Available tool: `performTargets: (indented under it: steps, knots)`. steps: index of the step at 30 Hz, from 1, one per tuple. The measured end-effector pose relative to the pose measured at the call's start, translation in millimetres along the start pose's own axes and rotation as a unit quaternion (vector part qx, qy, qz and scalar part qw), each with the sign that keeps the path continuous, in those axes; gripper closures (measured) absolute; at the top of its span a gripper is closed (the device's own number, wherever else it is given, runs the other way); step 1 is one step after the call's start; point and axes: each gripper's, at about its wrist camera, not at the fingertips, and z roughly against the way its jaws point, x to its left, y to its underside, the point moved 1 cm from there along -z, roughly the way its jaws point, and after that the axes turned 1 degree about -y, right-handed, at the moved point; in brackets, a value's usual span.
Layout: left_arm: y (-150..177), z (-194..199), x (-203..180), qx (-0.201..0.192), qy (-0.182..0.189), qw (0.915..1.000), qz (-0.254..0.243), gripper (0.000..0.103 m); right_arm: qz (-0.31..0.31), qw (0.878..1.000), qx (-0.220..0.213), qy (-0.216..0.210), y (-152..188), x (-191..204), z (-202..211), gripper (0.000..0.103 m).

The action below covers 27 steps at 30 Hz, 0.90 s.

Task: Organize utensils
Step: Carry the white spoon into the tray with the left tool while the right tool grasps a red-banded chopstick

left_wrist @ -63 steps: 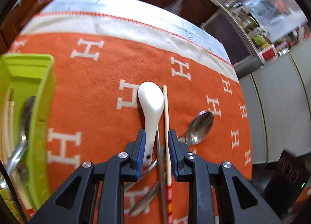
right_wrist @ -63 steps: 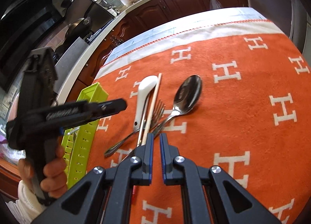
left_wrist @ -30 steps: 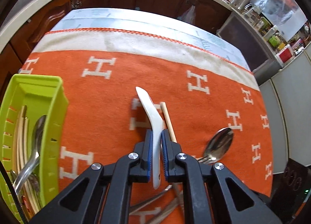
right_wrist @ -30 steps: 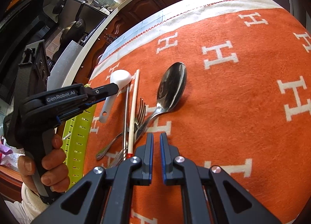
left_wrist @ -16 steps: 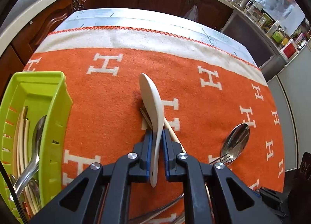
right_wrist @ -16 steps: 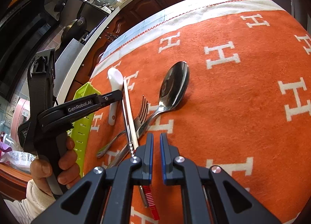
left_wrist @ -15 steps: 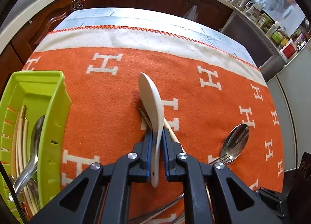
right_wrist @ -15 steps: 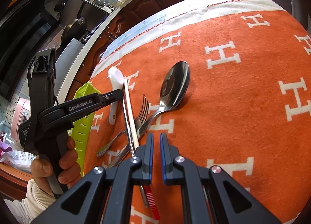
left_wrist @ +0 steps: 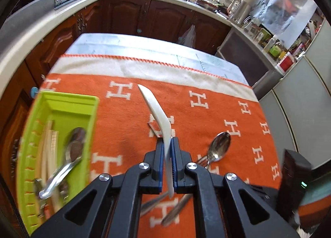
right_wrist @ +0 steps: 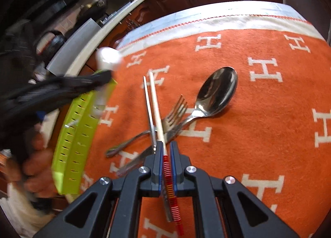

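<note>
My left gripper [left_wrist: 167,145] is shut on a white ceramic spoon [left_wrist: 157,114] and holds it raised above the orange cloth, to the right of the green utensil tray [left_wrist: 62,103]. The right wrist view shows that spoon [right_wrist: 107,57] over the tray's far end [right_wrist: 74,147]. My right gripper [right_wrist: 165,151] hangs low over the cloth, its narrow-set jaws on either side of a wooden chopstick [right_wrist: 156,107] with a red striped end. A metal chopstick [right_wrist: 149,112], a fork [right_wrist: 171,118] and a large metal spoon [right_wrist: 217,91] lie beside it.
The tray holds metal spoons [left_wrist: 70,155] and chopsticks [left_wrist: 49,141]. The orange cloth [right_wrist: 269,124] with white H marks covers the table. Dark wooden cabinets [left_wrist: 144,17] stand behind. A black box [left_wrist: 293,178] stands at the table's right edge.
My left gripper has lifted the white spoon higher and carried it left toward the green tray. My right gripper has moved forward and lower over the wooden chopstick.
</note>
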Motion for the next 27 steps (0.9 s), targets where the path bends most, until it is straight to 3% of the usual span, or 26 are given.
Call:
performTargets:
  steps: [8, 14, 20, 27]
  knots:
    - [24.6, 70.3, 42.7, 0.002, -0.059, 0.9979, -0.027, 0.099, 0.042, 0.998, 0.012, 0.036, 3.6, 20.2, -3.5, 0.096]
    - [59.0, 77.3, 84.7, 0.035, -0.103, 0.9939, -0.019, 0.099, 0.045, 0.998, 0.016, 0.046, 7.0, 30.1, -1.9, 0.096]
    - [84.9, 58.7, 105.7, 0.074, -0.107, 0.9912, -0.024, 0.099, 0.051, 0.997, 0.014, 0.062, 9.2, 37.5, 1.4, 0.096]
    - [94.6, 48.2, 110.1, 0.081, -0.085, 0.9926, -0.031, 0.097, 0.062, 0.994, 0.029, 0.088, 10.6, 40.9, -6.4, 0.096]
